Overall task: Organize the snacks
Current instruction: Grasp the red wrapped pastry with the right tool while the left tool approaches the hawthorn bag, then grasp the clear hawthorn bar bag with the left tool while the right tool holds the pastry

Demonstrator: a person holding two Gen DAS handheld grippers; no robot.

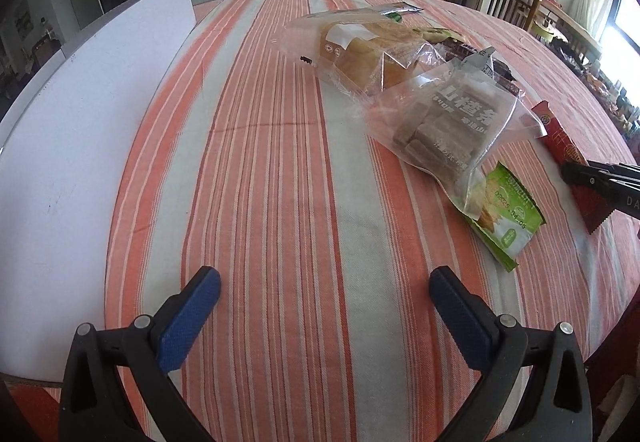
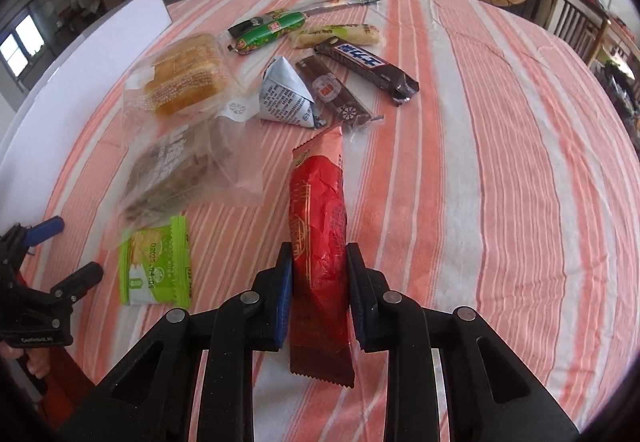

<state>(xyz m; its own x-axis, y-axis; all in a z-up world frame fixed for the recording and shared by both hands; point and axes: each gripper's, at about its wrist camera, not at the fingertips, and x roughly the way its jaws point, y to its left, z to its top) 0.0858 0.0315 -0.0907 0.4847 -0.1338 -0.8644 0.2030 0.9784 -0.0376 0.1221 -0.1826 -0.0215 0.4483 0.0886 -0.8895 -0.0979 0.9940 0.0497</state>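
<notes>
Right gripper fingers clamped on the red snack packet, gripping its lower half, packet pointing away over the striped table. Left gripper fingers wide apart, holding nothing, hovering over bare cloth. Other snacks lie loosely grouped: green cracker pack near left, clear bag of brown bars, bread bag, chocolate bar. Likely step: place red packet in line with the others. Keep grip firm but light since the wrapper crumples; lower flat before release.

Low over the striped tablecloth, facing the far TV wall. Set side by side; sharing the green cracker packet and the clear bags.
</notes>
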